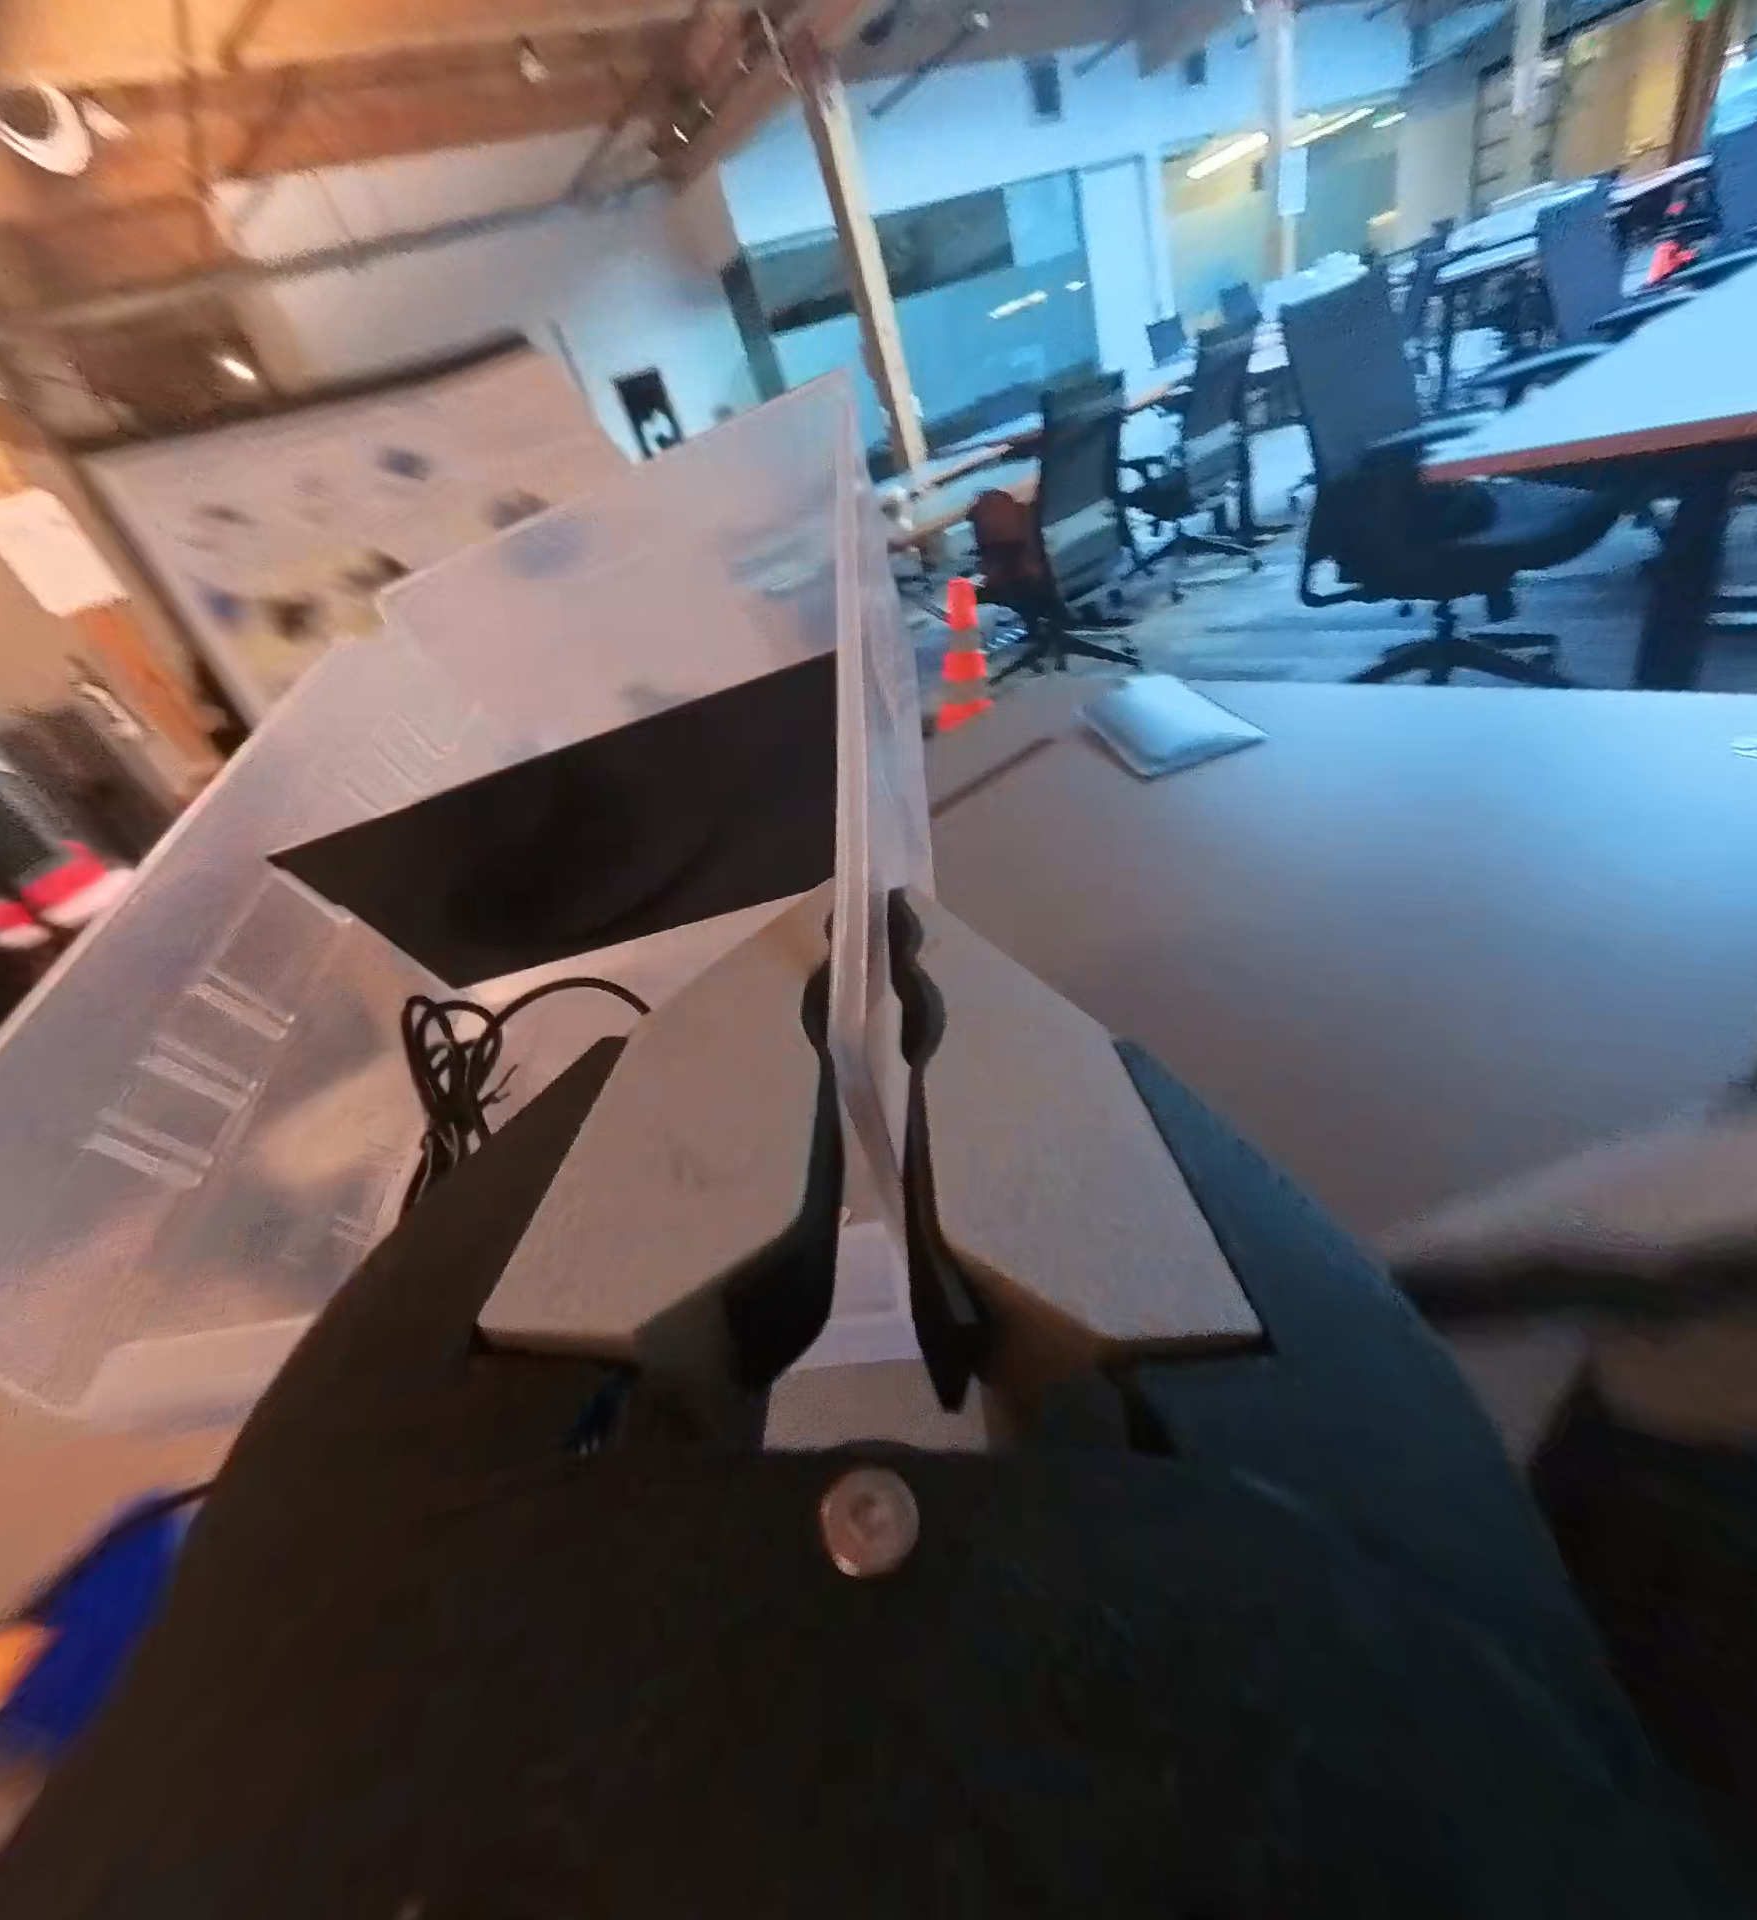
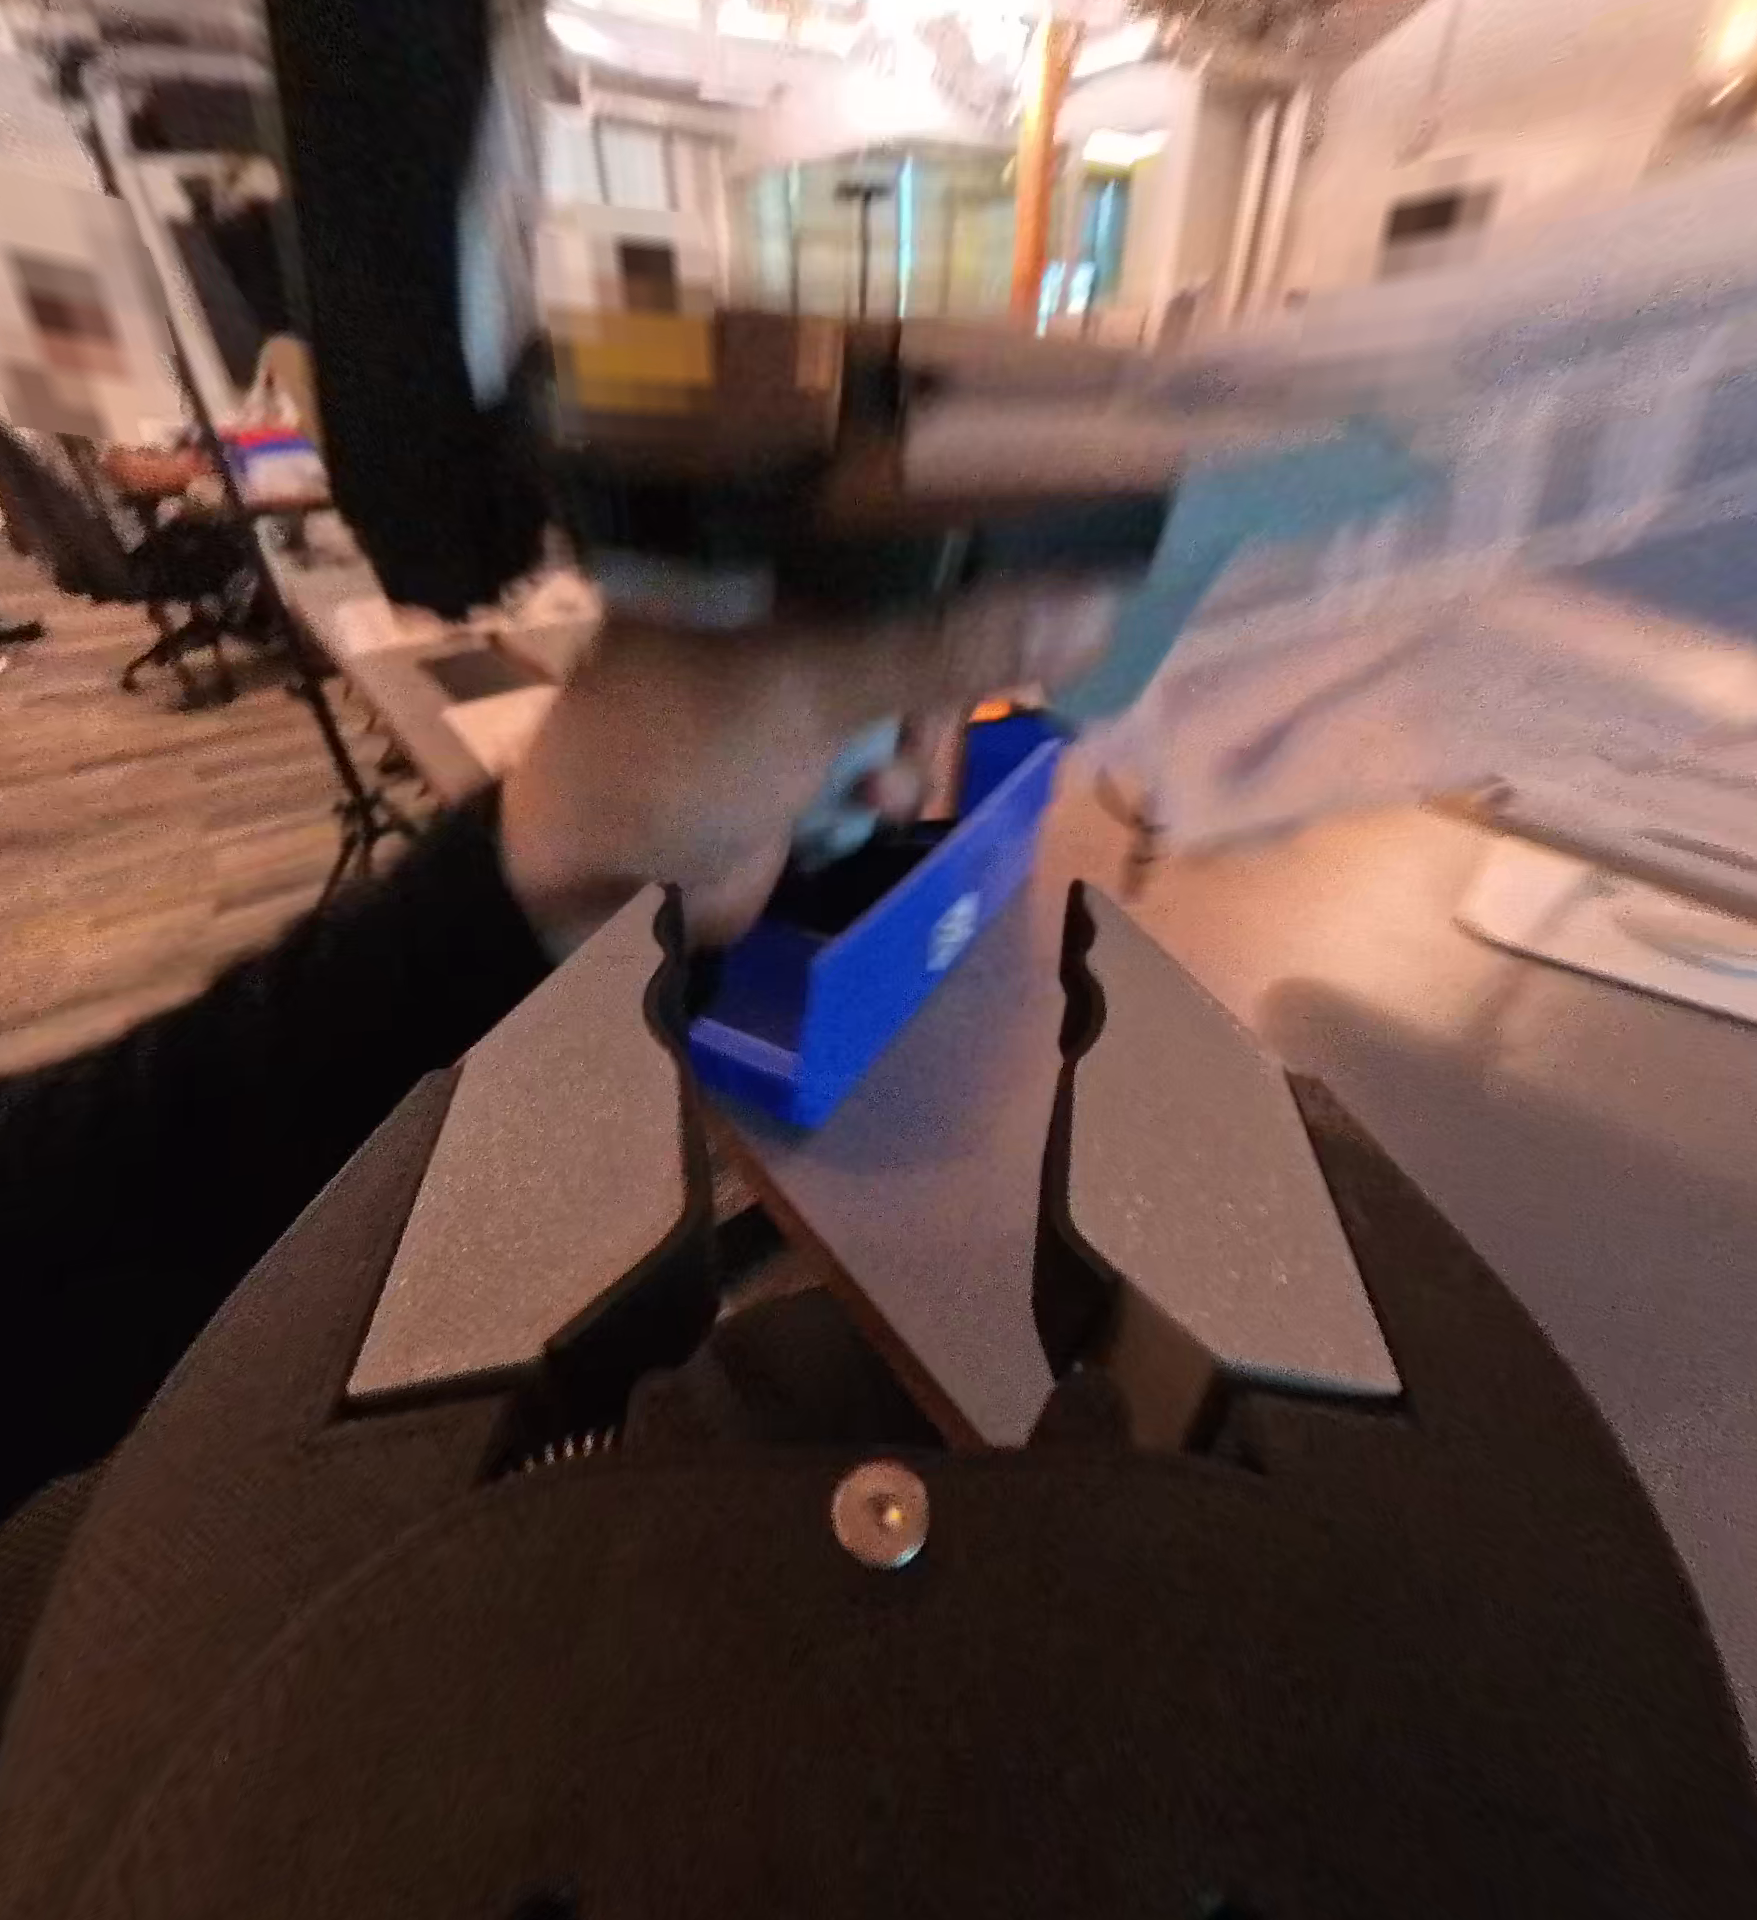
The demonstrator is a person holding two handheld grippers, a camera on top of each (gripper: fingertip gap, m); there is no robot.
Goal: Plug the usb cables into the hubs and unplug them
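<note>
My left gripper (image 1: pixel 869 925) is shut on the thin side wall of a clear plastic bin (image 1: pixel 230 987) and holds it tilted above the grey table (image 1: pixel 1373 935). Inside the bin lie a coiled black cable (image 1: pixel 458 1060) and a flat black piece (image 1: pixel 593 831). My right gripper (image 2: pixel 869 935) is open and empty, hovering over the table corner just short of a blue open tray (image 2: pixel 905 935). The clear bin shows as a blurred shape at the right of the right wrist view (image 2: pixel 1476 623). I cannot make out a hub in either view.
The blue tray holds dark, blurred items (image 2: pixel 853 873). A blue and orange object (image 1: pixel 74 1662) is at the lower left of the left wrist view. A flat grey pad (image 1: pixel 1175 727) lies far on the table. The table edge (image 2: pixel 801 1247) runs under my right gripper. Office chairs and desks stand beyond.
</note>
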